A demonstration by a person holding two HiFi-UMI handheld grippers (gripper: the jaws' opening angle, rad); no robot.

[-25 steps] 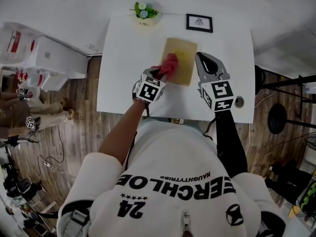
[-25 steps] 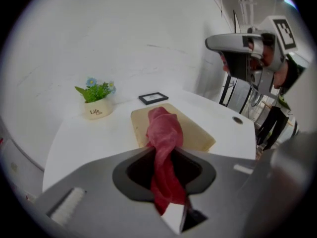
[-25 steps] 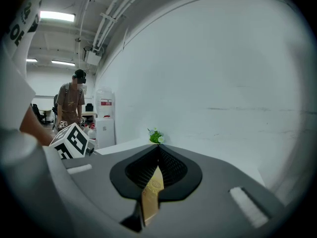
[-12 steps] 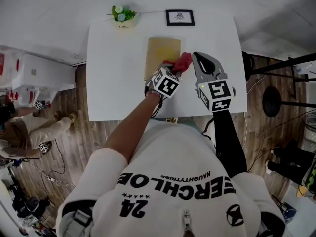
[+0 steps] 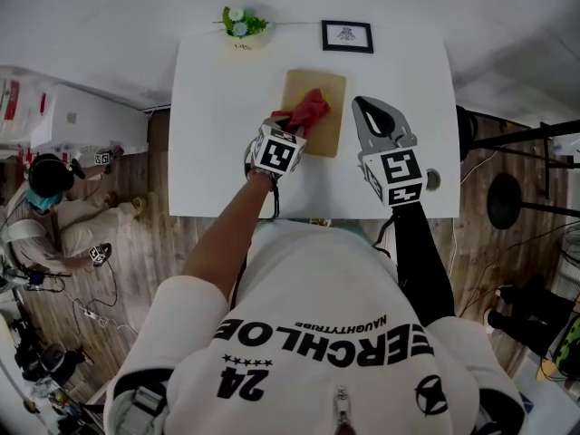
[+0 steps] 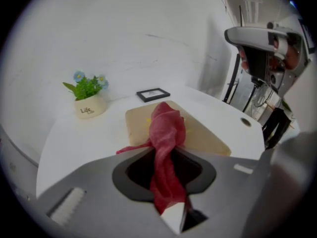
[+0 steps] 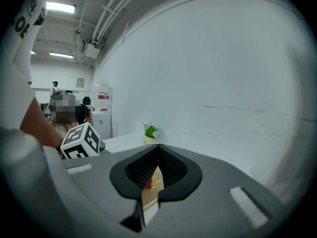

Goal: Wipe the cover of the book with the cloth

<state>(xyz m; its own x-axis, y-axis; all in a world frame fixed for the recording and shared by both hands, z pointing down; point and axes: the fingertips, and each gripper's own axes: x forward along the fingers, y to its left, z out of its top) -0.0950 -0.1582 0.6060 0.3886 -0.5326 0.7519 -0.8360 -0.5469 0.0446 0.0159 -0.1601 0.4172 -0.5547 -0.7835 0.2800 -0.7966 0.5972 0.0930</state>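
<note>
The left gripper [image 6: 166, 150] is clamped on the crumpled red cloth [image 5: 308, 109], whose loose end lies on the flat tan book [image 5: 328, 127] at the middle rear of the white table [image 5: 217, 107]; wiping looks under way; the next move, I judge, calls for dragging the cloth lightly across the bare cover; the right gripper [image 5: 361, 105], jaws together and empty, hovers just beside the book's right edge.

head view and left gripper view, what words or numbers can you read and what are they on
"Life" on the flower pot; the smaller line under it is too small to read.
"24" on the shirt, upside down in the head view.
"ERCHLOE" on the shirt, its start hidden.
"NAUGHTYTRIBE" on the shirt, in small letters.
Picture frame: too small to read.
Book: cover marks blurred.
</note>
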